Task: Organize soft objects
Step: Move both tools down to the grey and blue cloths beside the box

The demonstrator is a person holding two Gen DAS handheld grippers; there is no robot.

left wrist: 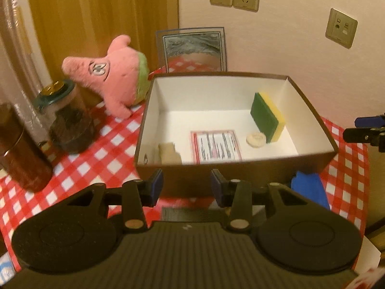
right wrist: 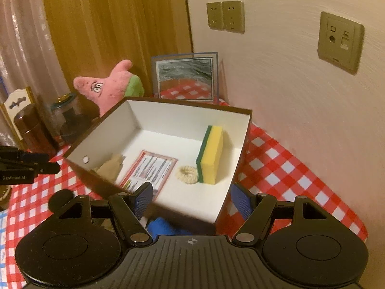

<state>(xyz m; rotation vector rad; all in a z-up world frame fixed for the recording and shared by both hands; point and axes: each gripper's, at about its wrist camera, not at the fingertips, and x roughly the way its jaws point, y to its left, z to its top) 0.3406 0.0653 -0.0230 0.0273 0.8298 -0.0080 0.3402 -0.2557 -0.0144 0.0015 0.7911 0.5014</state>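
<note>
Both hand-held grippers [left wrist: 187,186] [right wrist: 191,200] released, brown box [left wrist: 310,110] ahead, perhaps blue cloth [left wrist: 309,187] beneath.

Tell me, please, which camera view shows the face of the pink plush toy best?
The right wrist view: the pink plush toy is sharp there, with both eyes and the mouth readable. In the left wrist view the toy is larger but motion-blurred, and its eyes smear into one dark mark.

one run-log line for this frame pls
left tool: open, empty | right tool: open, empty | box: holds sponge, scrunchie | plush: outside box, on tablecloth
</note>
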